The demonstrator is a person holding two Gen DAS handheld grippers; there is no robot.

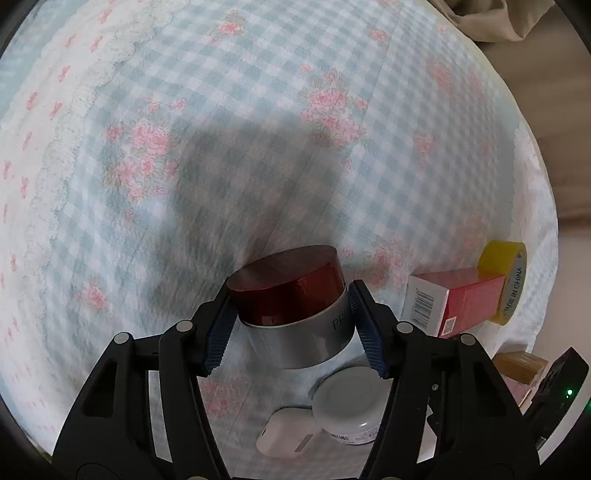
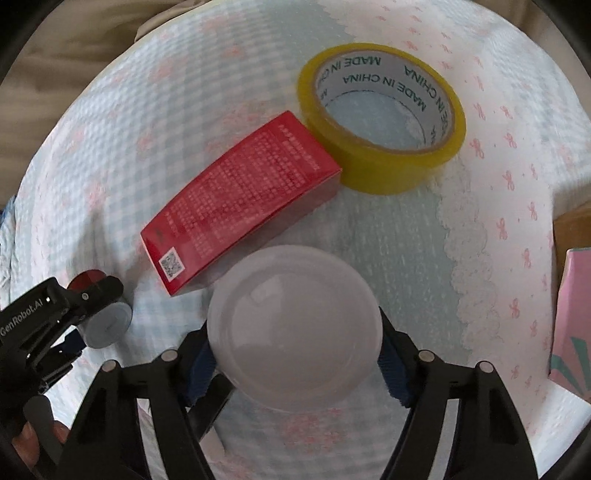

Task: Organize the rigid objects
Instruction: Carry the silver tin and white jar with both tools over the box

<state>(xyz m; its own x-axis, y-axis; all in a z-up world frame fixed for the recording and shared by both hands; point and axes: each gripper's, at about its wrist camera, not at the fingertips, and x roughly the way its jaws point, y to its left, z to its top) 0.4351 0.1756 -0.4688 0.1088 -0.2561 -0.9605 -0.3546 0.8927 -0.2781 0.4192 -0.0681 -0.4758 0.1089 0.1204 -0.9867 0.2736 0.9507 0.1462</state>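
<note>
My left gripper [image 1: 293, 314] is shut on a grey jar with a dark red lid [image 1: 291, 295] and holds it tilted above the checked cloth. It also shows in the right wrist view [image 2: 105, 321], at the far left. My right gripper [image 2: 295, 354] is shut on a white-lidded jar [image 2: 293, 328], which also shows low in the left wrist view [image 1: 349, 402]. A red box [image 2: 240, 195] lies just beyond it, touching a roll of yellow tape [image 2: 384, 122]. Both show at the right of the left wrist view: the red box [image 1: 469, 299] and the tape [image 1: 506, 273].
A small white charger case [image 1: 282, 432] lies beside the white-lidded jar. The cloth [image 1: 258, 110] has blue checks and pink flowers over a rounded surface. A pink box [image 2: 572, 325] and a brown box [image 2: 572, 229] sit at the right edge. Beige fabric [image 1: 517, 22] lies beyond.
</note>
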